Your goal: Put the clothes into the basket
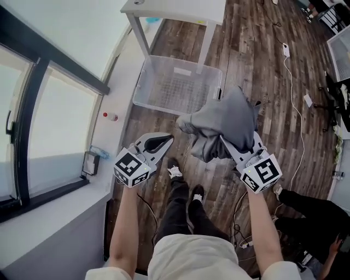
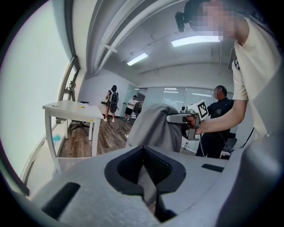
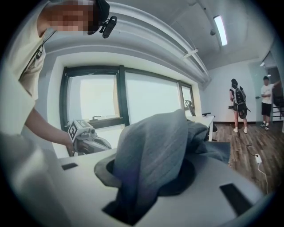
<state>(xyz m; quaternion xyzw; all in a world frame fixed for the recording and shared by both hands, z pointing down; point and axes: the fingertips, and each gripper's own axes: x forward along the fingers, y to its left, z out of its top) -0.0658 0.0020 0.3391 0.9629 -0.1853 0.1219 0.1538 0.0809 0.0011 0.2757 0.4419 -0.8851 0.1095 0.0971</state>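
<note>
Left tool (image 1: 170, 138): white two-jaw tool. Jaws are together at the tips with only the dark padded hollow between them, and no cloth hangs from it in the head view. It sits forward at about the same reach as the other tool.

Clear plastic rectangular laundry basket (image 1: 143, 82): on the brown wood-plank floor (image 1: 246, 65), far side tucked under the edge of a white worktop (image 1: 180, 8). It looks empty. Its long axis runs across the head view, left to right.

Grey crumpled fabric garment (image 1: 227, 117): the task's thing. It is up in the air, bunched and drooping over the right tool (image 1: 236, 146), and it shows just right of and short of the basket's near right corner. Not in the basket yet.

Right tool: jaws are clamped on a thick fold of the garment. The right gripper view shows cloth stuffed in the hollow between them and spilling forward.

Key relation: the basket lies ahead of the loaded right tool and to its left, lower down. Judgement: the carry needs to go forward and leftward until the cloth is over the open top, then a release. The right hand has the load. The left tool is nearer the basket's middle but carries nothing. Risk: a trailing fold drapes over the near rim rather than dropping inside.
</note>
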